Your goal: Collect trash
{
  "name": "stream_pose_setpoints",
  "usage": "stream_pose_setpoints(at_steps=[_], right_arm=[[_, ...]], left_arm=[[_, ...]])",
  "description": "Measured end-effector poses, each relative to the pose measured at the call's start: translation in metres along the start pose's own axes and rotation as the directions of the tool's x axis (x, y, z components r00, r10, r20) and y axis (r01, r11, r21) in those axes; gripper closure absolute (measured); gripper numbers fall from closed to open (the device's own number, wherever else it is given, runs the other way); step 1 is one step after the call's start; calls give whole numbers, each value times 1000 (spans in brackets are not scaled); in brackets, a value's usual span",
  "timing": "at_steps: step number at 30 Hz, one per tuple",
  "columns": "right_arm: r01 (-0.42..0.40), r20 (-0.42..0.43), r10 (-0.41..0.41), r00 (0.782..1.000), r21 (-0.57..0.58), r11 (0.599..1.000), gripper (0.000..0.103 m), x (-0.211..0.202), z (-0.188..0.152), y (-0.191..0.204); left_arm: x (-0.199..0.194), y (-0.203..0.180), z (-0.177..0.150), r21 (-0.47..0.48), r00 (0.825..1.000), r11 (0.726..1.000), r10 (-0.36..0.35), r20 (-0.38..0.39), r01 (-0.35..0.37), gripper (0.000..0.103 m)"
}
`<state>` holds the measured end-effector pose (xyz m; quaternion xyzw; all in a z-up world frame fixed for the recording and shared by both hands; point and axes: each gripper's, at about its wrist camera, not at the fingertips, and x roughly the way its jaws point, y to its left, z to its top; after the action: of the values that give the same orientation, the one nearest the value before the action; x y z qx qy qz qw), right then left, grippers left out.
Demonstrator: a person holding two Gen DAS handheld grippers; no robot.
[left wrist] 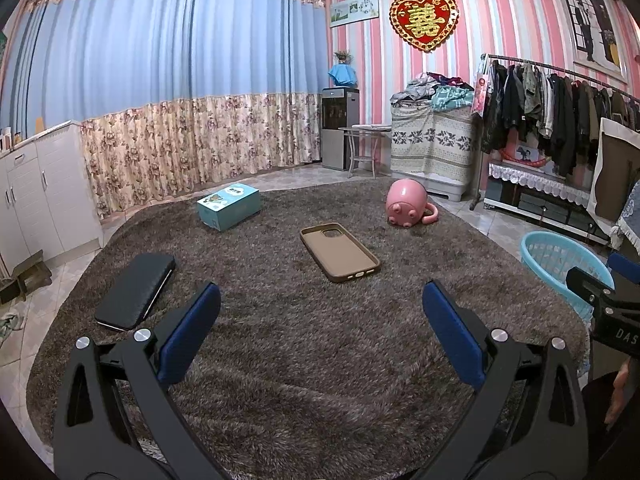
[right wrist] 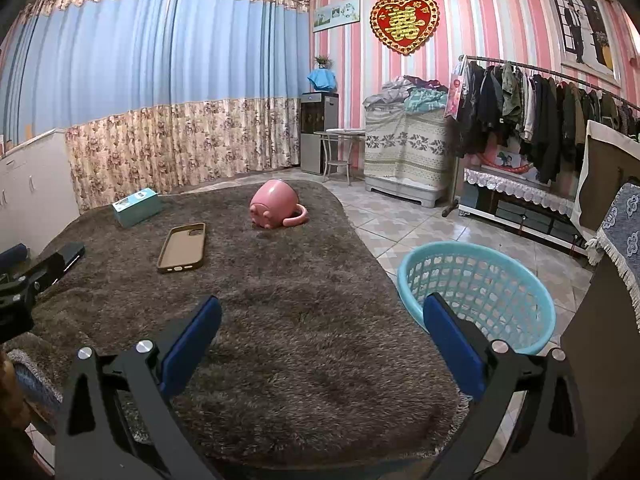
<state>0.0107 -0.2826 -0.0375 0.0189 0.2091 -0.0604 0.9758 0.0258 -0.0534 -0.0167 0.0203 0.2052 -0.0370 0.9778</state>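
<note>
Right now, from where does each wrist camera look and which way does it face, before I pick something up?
Left wrist: on the open left gripper, low over the brown rug, facing the curtained wall; phone case ahead, black wallet left; right gripper's edge and a hand at far right.
Right wrist: on the open right gripper, further right, same heading; blue basket at its right finger; left gripper's edge at far left.
Shared: rug, phone case, pink mug, teal box, basket.

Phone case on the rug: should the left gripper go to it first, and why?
Probably yes: move the open left gripper forward over the brown phone case. It lies flat and nearest ahead on the rug, nothing is held, and the blue basket looks empty.
</note>
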Motion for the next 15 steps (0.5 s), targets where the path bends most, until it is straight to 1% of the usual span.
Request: stream_pose_setpoints(at_steps=[15], right_arm=[[2, -1, -2, 1000, -1, 1000, 4, -1, 0, 0]], left_arm=[[1, 0, -1, -1, 1000, 1000, 3, -1, -3, 5]])
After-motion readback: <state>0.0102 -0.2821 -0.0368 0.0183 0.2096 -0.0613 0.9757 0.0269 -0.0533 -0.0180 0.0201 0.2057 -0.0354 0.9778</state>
